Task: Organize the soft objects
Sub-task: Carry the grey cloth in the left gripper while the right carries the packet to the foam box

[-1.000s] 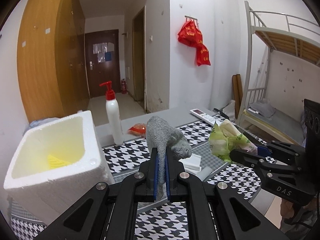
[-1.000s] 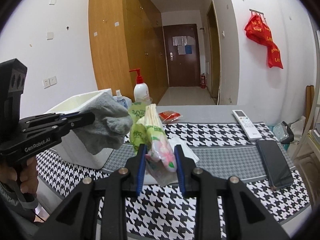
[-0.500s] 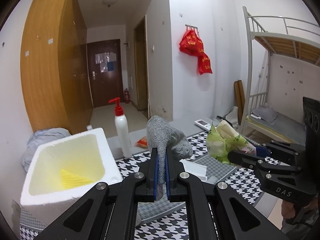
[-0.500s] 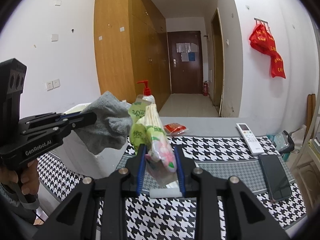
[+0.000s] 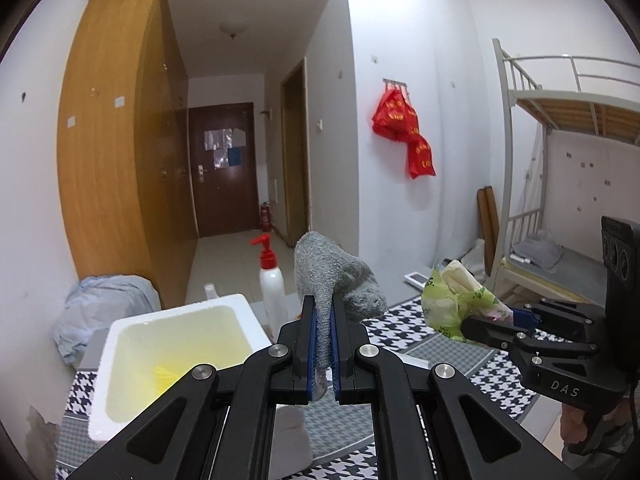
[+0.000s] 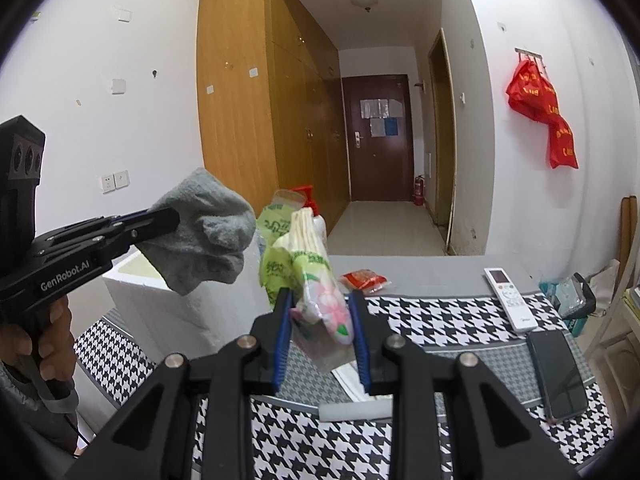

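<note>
My left gripper [image 5: 323,308] is shut on a grey knitted sock [image 5: 332,276], which droops over to the right above the table. In the right wrist view the same sock [image 6: 204,232] hangs from that gripper [image 6: 174,216] at the left, above the foam box. My right gripper [image 6: 320,304] is shut on a green and pink packet of tissues [image 6: 308,268]; the left wrist view shows the tissue packet [image 5: 456,300] held by the right gripper [image 5: 472,322] at the right. The white foam box [image 5: 120,340] stands open, lower left of the sock, with something yellow [image 5: 166,374] inside.
On the houndstooth tablecloth [image 6: 440,316] lie a white remote [image 6: 510,298], a dark phone [image 6: 558,376], a red snack packet [image 6: 364,280] and a white roll [image 6: 356,412]. A pump bottle with a red top [image 5: 272,280] stands behind the box. A bunk bed [image 5: 560,160] is at the right.
Both grippers have risen with what they hold. The table and foam box now sit lower in both views, and the left view looks more steeply into the box.
</note>
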Tool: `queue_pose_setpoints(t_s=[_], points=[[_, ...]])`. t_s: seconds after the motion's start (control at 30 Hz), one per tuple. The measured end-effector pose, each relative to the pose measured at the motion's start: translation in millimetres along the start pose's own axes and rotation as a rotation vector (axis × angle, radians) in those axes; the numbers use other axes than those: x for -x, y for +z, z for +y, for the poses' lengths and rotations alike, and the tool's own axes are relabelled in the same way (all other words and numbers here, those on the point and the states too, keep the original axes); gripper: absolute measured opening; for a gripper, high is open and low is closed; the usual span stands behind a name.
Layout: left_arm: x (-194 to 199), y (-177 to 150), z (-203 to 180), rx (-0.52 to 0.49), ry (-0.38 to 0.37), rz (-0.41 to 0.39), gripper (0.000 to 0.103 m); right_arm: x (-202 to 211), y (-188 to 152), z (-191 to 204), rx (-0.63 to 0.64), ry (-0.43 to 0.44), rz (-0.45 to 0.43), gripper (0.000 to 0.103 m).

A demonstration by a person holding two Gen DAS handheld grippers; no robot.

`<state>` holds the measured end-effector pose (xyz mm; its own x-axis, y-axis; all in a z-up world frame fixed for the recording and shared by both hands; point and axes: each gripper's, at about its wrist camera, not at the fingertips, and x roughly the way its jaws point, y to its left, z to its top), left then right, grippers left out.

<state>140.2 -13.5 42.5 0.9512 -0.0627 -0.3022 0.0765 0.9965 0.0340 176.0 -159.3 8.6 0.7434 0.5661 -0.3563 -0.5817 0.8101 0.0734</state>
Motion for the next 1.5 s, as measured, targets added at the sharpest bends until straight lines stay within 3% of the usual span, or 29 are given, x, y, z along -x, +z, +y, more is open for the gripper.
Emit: queue_pose_setpoints(t_s=[0.3, 0.97, 1.5], points=[[15.0, 10.4, 7.6, -0.006, 0.043, -0.044, 0.006, -1.7, 9.8, 13.2, 0.024, 0.035, -0.025, 0.032], [41.4, 6.3, 48.3, 0.045, 0.199, -0.044, 0.006, -22.8, 24.3, 49.1, 0.086, 0.173, -0.031, 0.032], [47.2, -0.9, 75.7, 0.094, 0.238, -0.016, 0.006, -40.1, 28.1, 80.8, 0.126, 0.227, -0.015, 0.032]])
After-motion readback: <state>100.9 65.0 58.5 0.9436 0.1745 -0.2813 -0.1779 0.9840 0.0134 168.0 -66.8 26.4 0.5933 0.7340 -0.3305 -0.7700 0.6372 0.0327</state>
